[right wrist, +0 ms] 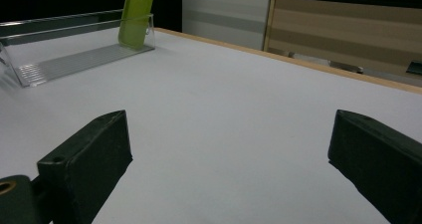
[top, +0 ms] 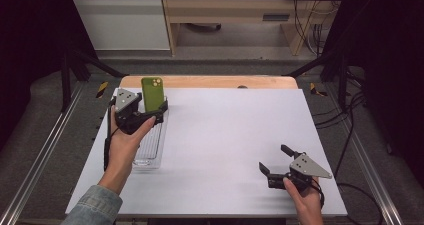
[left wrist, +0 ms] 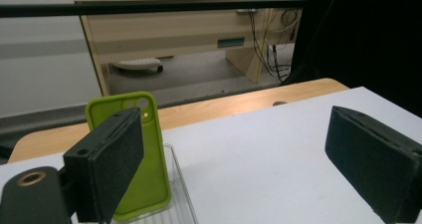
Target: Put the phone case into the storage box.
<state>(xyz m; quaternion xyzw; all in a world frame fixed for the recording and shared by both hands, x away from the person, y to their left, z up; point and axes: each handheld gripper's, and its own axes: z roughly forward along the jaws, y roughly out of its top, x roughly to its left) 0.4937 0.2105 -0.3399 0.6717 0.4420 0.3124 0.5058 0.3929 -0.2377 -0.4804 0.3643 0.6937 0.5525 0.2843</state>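
Nearest to us in the high view, our right gripper (top: pixel 274 161) sits low over the white table (top: pixel 225 135), well apart from the clear tray (top: pixel 150 147) that lies along the table's left side. Its jaws stand wide apart with nothing between them, and the right gripper view shows the same: two black pads spread over bare table, with the tray (right wrist: pixel 59 59) far off. Our left gripper (top: pixel 150 111) is up at the far end of the tray, right by the green phone (top: pixel 153 92). That phone stands upright in the tray's far end, leaning back a little, its camera lenses at the top and facing us. In the left gripper view the phone (left wrist: pixel 149 169) sits just behind the left pad, which covers part of it, while the other pad is well off to the side, so these jaws are wide open too and hold nothing. We cannot tell whether the near pad touches the phone. Beyond the tray, a strip of wooden tabletop (top: pixel 210 81) shows past the white surface.
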